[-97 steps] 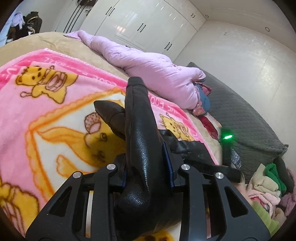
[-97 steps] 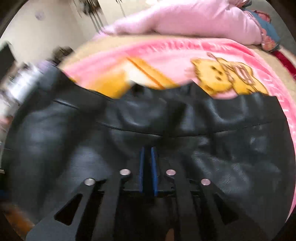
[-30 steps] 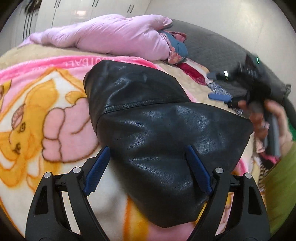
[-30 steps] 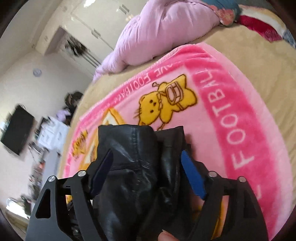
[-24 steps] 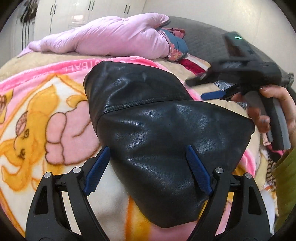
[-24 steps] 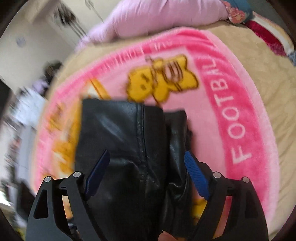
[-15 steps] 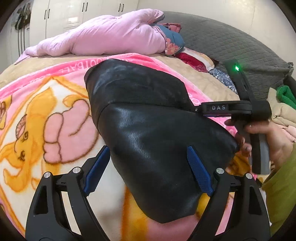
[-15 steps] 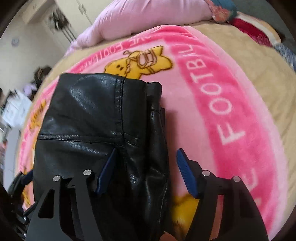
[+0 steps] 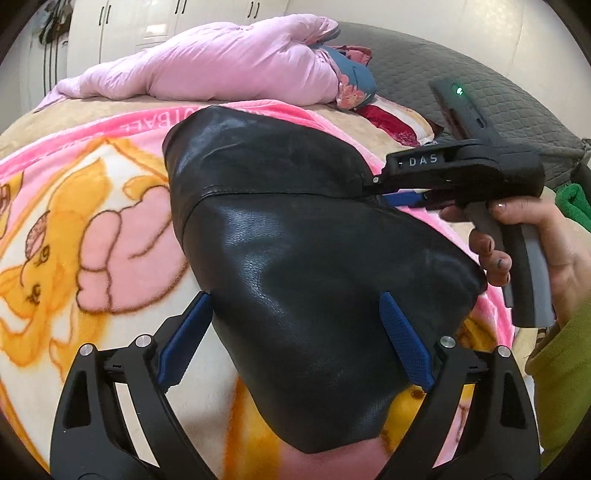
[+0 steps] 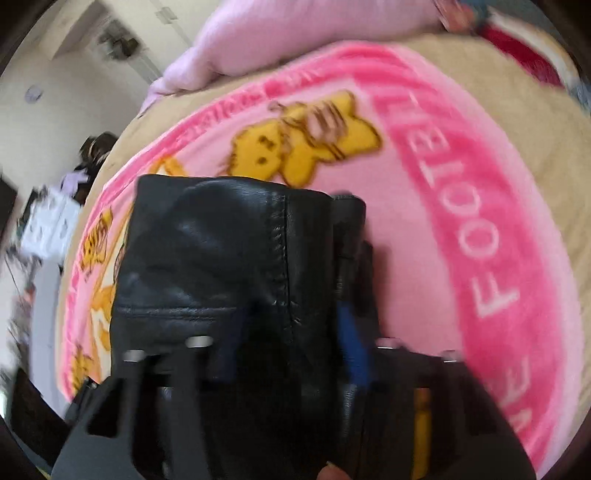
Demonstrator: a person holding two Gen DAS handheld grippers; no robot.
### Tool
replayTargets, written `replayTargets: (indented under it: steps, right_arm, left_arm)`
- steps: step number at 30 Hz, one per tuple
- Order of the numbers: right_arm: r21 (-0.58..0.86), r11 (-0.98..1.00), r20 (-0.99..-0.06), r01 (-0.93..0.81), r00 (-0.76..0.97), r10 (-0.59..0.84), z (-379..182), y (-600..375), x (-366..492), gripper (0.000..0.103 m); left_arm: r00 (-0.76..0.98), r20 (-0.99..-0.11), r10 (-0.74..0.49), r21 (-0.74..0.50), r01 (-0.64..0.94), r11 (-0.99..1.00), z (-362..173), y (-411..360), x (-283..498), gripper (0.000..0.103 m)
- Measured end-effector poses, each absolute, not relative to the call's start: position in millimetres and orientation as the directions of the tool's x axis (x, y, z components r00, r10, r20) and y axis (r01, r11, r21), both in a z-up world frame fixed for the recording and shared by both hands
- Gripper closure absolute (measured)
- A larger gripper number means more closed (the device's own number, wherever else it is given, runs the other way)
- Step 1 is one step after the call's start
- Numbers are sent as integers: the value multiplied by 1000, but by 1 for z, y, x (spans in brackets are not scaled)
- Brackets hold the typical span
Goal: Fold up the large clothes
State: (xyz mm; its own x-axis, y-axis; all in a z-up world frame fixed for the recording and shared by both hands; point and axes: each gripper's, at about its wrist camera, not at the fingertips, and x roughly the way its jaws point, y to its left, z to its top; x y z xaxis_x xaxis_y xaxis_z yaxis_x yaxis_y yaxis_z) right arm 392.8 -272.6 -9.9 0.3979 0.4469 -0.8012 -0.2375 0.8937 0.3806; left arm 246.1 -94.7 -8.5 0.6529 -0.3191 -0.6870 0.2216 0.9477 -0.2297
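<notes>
A black leather garment (image 9: pixel 295 240) lies folded into a compact bundle on the pink cartoon blanket (image 9: pixel 74 229). My left gripper (image 9: pixel 295 332) is open, its blue pads either side of the bundle's near end. My right gripper (image 9: pixel 373 188), held by a hand at the right, meets the bundle's far right edge at the seam. In the right wrist view, which is blurred, the right gripper (image 10: pixel 291 332) has its jaws closing around a thick fold of the garment (image 10: pixel 229 258); whether they grip it is unclear.
A pink quilt (image 9: pixel 229 62) lies along the bed's far side, with a grey quilted headboard (image 9: pixel 498 103) at right. A pile of clothes with a green item (image 9: pixel 572 199) sits at the far right. White wardrobes (image 9: pixel 122 33) stand behind.
Both grippers let go of the garment earlier and it now lies folded. In the last second the right gripper moved in onto the bundle's right edge and its jaws narrowed. The left gripper stays open.
</notes>
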Motion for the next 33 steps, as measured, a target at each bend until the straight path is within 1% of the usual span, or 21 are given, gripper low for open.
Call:
replayTargets:
  steps: [1, 3, 4, 5, 8, 10, 12, 15, 19, 21, 22, 23, 24, 27, 29, 31, 33]
  right_arm:
    - [407, 868, -752, -285, 435, 495, 2, -274, 387, 90]
    - [498, 805, -640, -324, 489, 593, 24, -288, 378, 91]
    - [564, 747, -556, -351, 507, 658, 33, -301, 376, 91]
    - [593, 728, -531, -344, 512, 675, 31, -309, 378, 91]
    - [624, 746, -586, -231, 493, 643, -2, -322, 394, 91]
    - [648, 739, -593, -186, 486, 642, -26, -328, 395, 90]
    - [664, 727, -580, -175, 493, 649, -41, -331, 391, 90]
    - [645, 742, -584, -182, 508, 632, -45, -331, 381, 88]
    - [618, 761, -590, -199, 522, 616, -33, -332, 372, 76]
    - [588, 781, -596, -212, 538, 595, -26, -331, 364, 66]
    - [579, 785, -598, -219, 541, 591, -23, -330, 358, 54]
    - [574, 788, -601, -221, 540, 589, -22, -331, 355, 36]
    - [571, 790, -605, -221, 537, 588, -20, -331, 350, 33]
    - [569, 789, -596, -232, 545, 590, -17, -336, 329, 31]
    - [569, 792, -595, -222, 554, 582, -16, -342, 317, 28]
    - [580, 786, -589, -215, 555, 587, -14, -348, 309, 26]
    - [579, 788, -600, -209, 545, 586, -17, -352, 302, 25]
  left_arm:
    - [652, -687, -321, -236, 218, 947, -7, -94, 246, 19]
    - [648, -676, -352, -271, 225, 936, -5, -90, 247, 19]
    - [647, -668, -367, -286, 232, 930, -5, -89, 247, 17]
    - [648, -665, -372, -284, 241, 928, -3, -91, 248, 16]
    - [647, -674, -356, -249, 254, 934, -4, -98, 248, 16]
    - [633, -682, -366, -261, 257, 930, -8, -101, 249, 16]
    - [626, -687, -370, -266, 257, 929, -14, -103, 249, 16]
    - [625, -687, -371, -268, 257, 929, -16, -103, 247, 16]
    - [628, -684, -371, -273, 252, 929, -15, -100, 247, 16]
    - [631, -681, -372, -276, 248, 928, -14, -97, 246, 17]
    - [632, -680, -372, -277, 248, 928, -14, -96, 246, 17]
    - [632, -678, -374, -279, 249, 927, -13, -95, 246, 17]
    - [632, -678, -375, -279, 250, 927, -13, -95, 245, 17]
    - [633, -676, -377, -282, 251, 926, -11, -93, 243, 17]
    - [632, -676, -380, -286, 250, 925, -11, -92, 242, 17]
    - [633, -674, -380, -287, 250, 925, -10, -91, 239, 17]
    - [632, -674, -383, -291, 249, 924, -9, -89, 238, 17]
